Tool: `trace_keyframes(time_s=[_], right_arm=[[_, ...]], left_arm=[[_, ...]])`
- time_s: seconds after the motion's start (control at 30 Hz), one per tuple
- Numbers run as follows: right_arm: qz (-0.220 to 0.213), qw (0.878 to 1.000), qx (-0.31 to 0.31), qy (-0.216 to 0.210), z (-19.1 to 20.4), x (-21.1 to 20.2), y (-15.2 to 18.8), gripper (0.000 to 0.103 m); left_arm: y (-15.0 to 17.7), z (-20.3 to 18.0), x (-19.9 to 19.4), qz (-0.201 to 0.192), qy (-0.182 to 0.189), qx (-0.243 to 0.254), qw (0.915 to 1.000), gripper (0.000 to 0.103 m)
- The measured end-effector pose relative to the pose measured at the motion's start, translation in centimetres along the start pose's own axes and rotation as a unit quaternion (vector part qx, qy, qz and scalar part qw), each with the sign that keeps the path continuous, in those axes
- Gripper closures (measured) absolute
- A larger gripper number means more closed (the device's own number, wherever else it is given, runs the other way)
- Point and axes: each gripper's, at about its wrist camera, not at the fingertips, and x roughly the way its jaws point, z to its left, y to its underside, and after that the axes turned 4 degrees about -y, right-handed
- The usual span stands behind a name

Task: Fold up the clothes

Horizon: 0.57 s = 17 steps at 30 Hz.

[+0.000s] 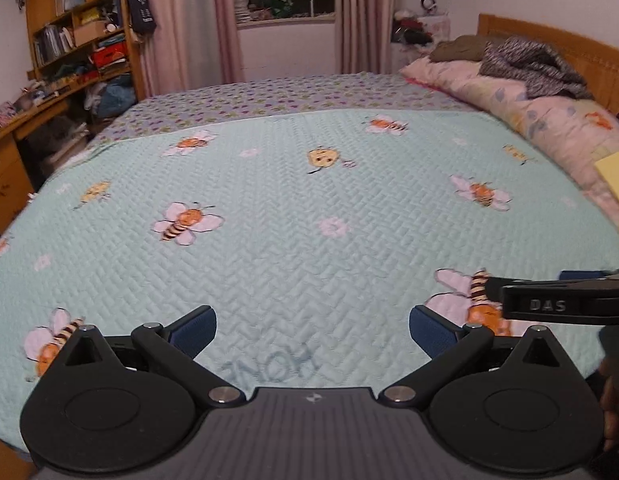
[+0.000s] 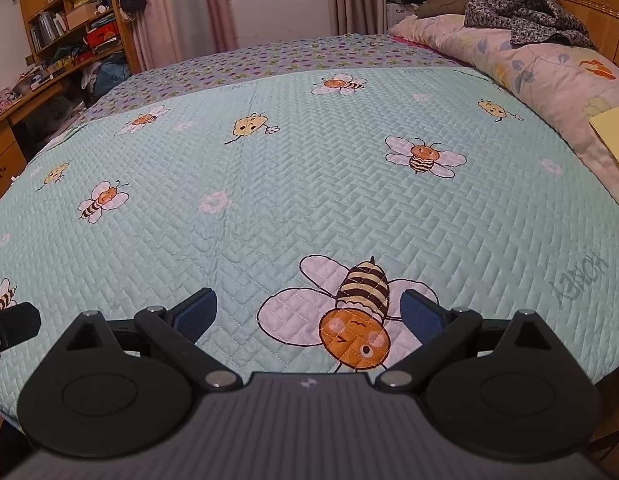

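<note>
A pale green quilted bedcover (image 1: 293, 216) (image 2: 293, 184) printed with bees lies flat over the bed. My left gripper (image 1: 312, 334) hovers open over its near edge, nothing between its blue pads. My right gripper (image 2: 308, 317) is open too, above a large bee print (image 2: 349, 320) near the front. A crumpled dark patterned garment (image 1: 529, 64) (image 2: 521, 16) lies on the pillow at the far right, with a brown garment (image 1: 461, 49) (image 2: 441, 6) behind it. A yellow folded cloth (image 1: 615, 178) (image 2: 613, 136) shows at the right edge. The right gripper's body (image 1: 565, 304) reaches into the left wrist view from the right.
A floral pillow (image 1: 549, 124) (image 2: 541, 68) runs along the wooden headboard (image 1: 569, 48) on the right. A cluttered wooden shelf and desk (image 1: 69, 40) (image 2: 61, 28) stand at the left. Pink curtains (image 1: 181, 20) frame a window at the back.
</note>
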Motion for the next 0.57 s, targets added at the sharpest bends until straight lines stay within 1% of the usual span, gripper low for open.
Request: trace_keyframes(time_s=[0.13,0.23,0.3,0.57], right_arm=[[0.002,1.0,0.004,0.0,-0.2,0.1,0.0,0.005],[0.003,1.0,0.004,-0.001,-0.2,0.1,0.1,0.005],[0.004,1.0,0.003,-0.001,-0.2,0.1,0.2,0.005],[0.005,1.0,0.001,0.0,-0.1,0.1,0.2,0.005]], left_arm=[[0.1,0.5,0.0,-0.007,0.009,-0.018,0.9998,0.001],[0.1,1.2,0.2,-0.004,0.02,-0.037,0.9991,0.001],[0.2,1.4,0.3,-0.006,0.01,-0.043,0.999,0.003],[0.4,1.0,1.3,0.012,-0.023,-0.036,0.999,0.007]])
